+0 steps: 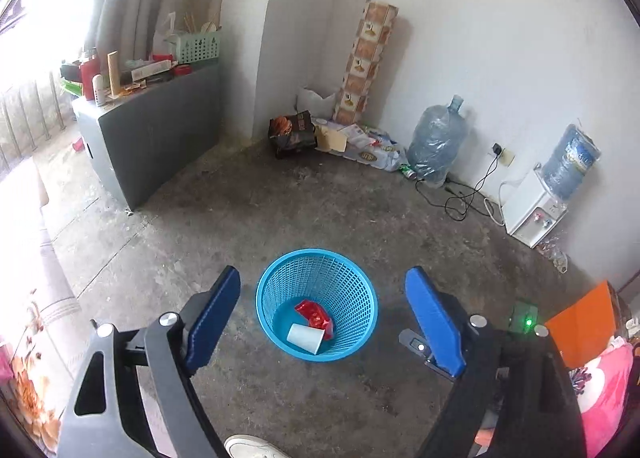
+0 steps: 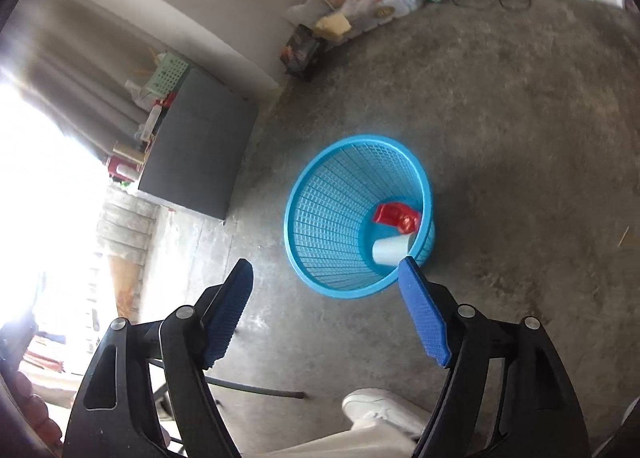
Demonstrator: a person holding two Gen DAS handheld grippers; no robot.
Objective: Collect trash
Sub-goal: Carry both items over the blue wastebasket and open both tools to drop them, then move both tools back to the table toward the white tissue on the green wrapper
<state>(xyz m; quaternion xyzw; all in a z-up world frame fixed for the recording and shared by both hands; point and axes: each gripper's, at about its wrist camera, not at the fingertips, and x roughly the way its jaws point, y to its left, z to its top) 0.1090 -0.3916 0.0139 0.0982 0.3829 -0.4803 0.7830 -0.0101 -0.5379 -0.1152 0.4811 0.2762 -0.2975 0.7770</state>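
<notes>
Item 1, concrete floor (image 1: 280,210) — bare between me and the wall; I see no loose trash on it near the bin.

Item 2, litter heap (image 1: 360,142) in the far corner, beside the water jug (image 1: 438,138): bags, bottles, a dark carton. Probably the next source, if it counts as trash. Risk: soft plastic slips from flat pads, and the black cable (image 1: 472,194) nearby could snag a finger.

Item 3, blue mesh wastebasket (image 1: 317,304), upright on the floor. Light and narrow-based by the look of it; a low pass could tip it and spill the contents.

Item 4, left gripper (image 1: 322,314) — fingers spread wide, nothing between them, framing the bin from above.

Item 5, right gripper (image 2: 326,312), likewise spread and empty; its right finger overlaps the bin rim in view, contact not determinable.

Item 6, white paper cup (image 1: 305,338), on its side in the bin bottom.

Item 7, red wrapper (image 1: 314,313), touching the cup, also inside.
</notes>
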